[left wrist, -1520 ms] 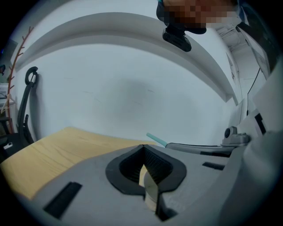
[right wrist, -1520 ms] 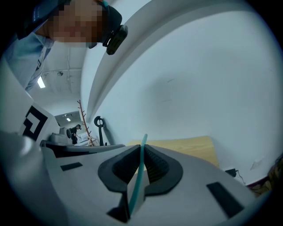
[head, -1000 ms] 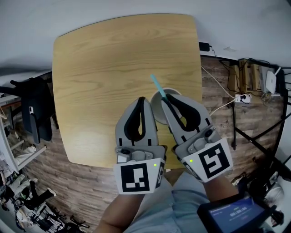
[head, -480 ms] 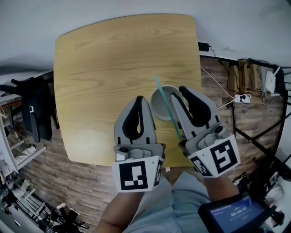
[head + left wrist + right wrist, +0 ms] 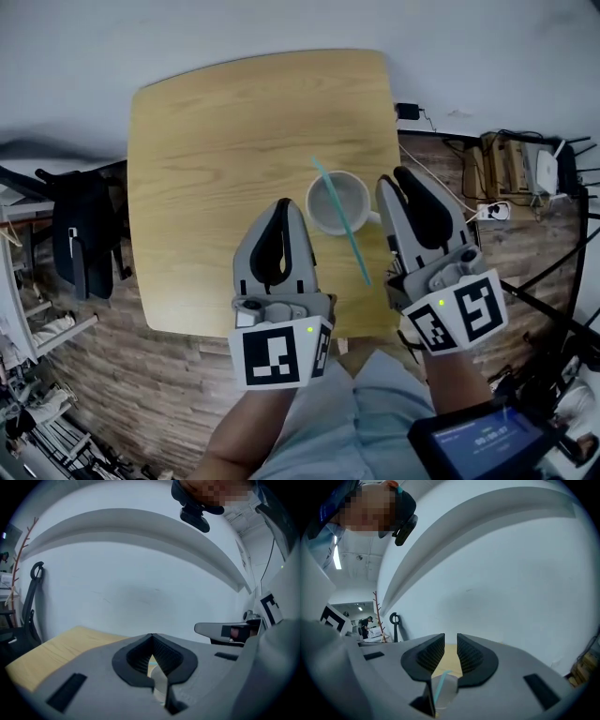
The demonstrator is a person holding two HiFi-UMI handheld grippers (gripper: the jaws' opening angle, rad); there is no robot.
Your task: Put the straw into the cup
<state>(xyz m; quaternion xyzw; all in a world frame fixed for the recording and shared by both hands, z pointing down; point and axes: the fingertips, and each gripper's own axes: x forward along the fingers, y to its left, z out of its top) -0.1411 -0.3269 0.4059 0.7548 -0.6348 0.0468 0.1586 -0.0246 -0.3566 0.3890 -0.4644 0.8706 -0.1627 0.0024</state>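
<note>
Two grippers are held over one wooden table [image 5: 216, 131]. The left gripper [image 5: 286, 204] has its jaws closed tip to tip, with nothing between them. One white cup [image 5: 323, 202] stands on the table just right of the left gripper's tips, between the two grippers. One teal straw [image 5: 349, 239] slants across the cup's mouth; whether its end rests inside cannot be told. The right gripper [image 5: 450, 641], just right of the cup, has its jaws slightly apart and holds nothing.
</note>
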